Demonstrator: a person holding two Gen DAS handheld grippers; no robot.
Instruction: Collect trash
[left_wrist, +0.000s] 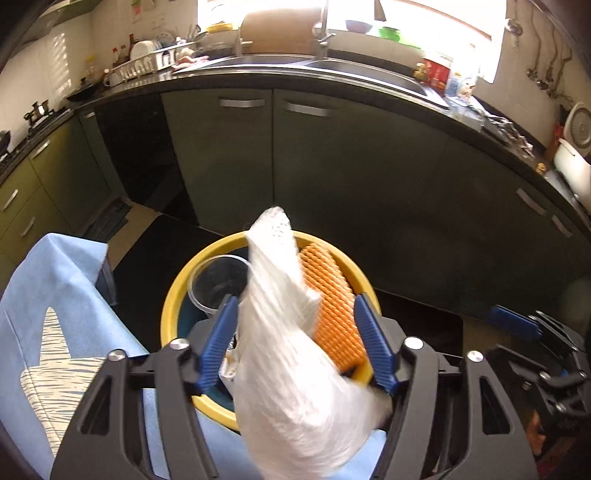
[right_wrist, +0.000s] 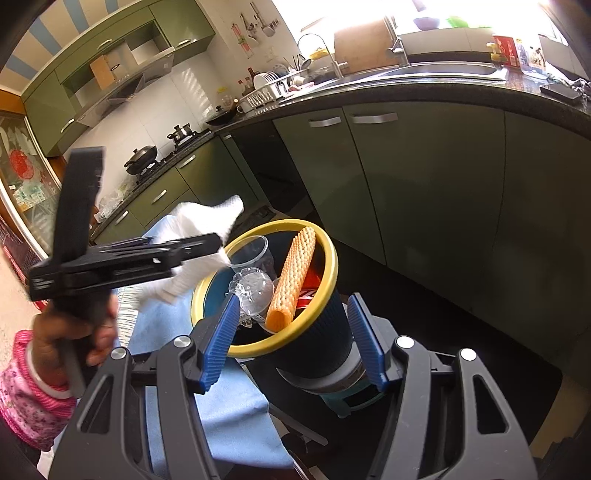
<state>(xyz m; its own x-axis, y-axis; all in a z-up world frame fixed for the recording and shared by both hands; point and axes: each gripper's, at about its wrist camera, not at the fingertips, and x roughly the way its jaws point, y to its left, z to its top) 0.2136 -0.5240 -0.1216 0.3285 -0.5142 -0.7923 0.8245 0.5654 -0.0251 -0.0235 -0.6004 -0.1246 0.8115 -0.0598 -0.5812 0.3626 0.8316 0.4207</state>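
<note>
Left wrist view: showing left gripper (left_wrist: 299, 332) with blue ribbed fingers (left_wrist: 219, 339) spread apart, crumpled white plastic bag (left_wrist: 295, 350) blurred between them, hanging over yellow-rimmed dark bin (left_wrist: 173, 295). Holding inside: clear plastic cup (left_wrist: 214, 280), orange ribbed foam sleeve (left_wrist: 332, 306). Right wrist view: showing right gripper (right_wrist: 291, 339) standing open astride the bin, pads not pressing; red can in the bin bearing white lettering, not readable. Resting on light blue cloth (right_wrist: 221, 406).

Left tongs (left_wrist: 299, 343) angled down, jaws parted; right tongs (right_wrist: 291, 339) likewise parted.
</note>
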